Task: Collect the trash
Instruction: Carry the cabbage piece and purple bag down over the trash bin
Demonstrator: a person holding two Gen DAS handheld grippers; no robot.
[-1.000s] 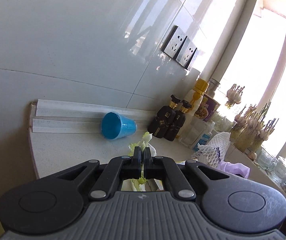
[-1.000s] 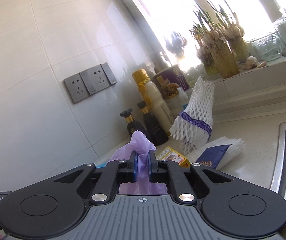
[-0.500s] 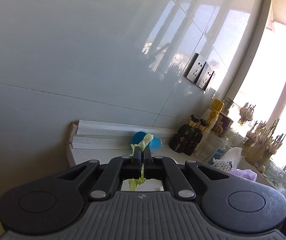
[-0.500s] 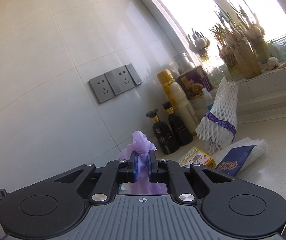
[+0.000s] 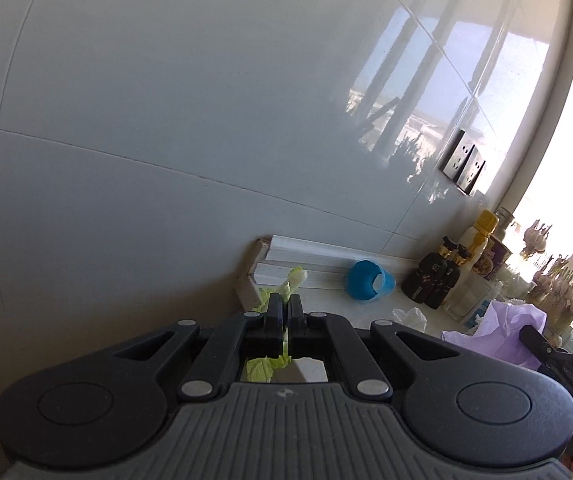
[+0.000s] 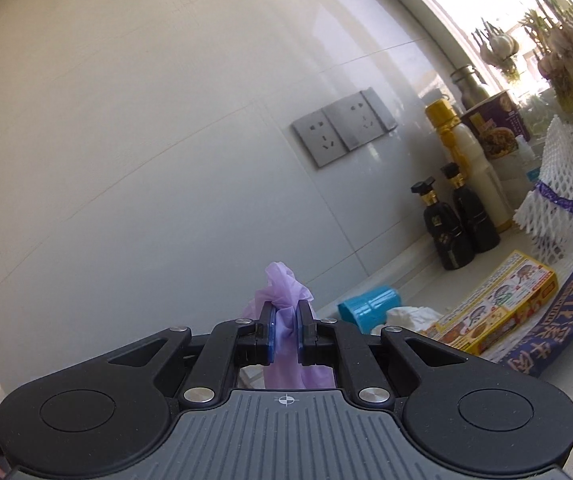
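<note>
A: Left gripper (image 5: 285, 305) was clamped on a pale green vegetable scrap (image 5: 292, 278), the leaf poking out above the fingertips and hanging below them. Right gripper (image 6: 286, 312) was pinched on a bunched purple plastic bag (image 6: 284, 280).

B: Where did the bag sit relative to the left one?

A: In the left view, the bag showed to the right, over the counter, near the window side.

B: Surface?

A: Pale speckled countertop (image 6: 422, 276). A blue cup (image 6: 368, 307) lay on its side near the wall, crumpled white tissue (image 6: 408, 314) just beside it, then a yellow printed box (image 6: 498, 304) and white foam netting (image 6: 554, 196). Two dark bottles (image 6: 462, 220) stood against the wall.

B: Room?

A: Glossy white tiled wall (image 5: 206, 100) with a grey double socket (image 6: 342, 130); bright window at right, garlic sprouting on the sill (image 6: 566, 40).
</note>
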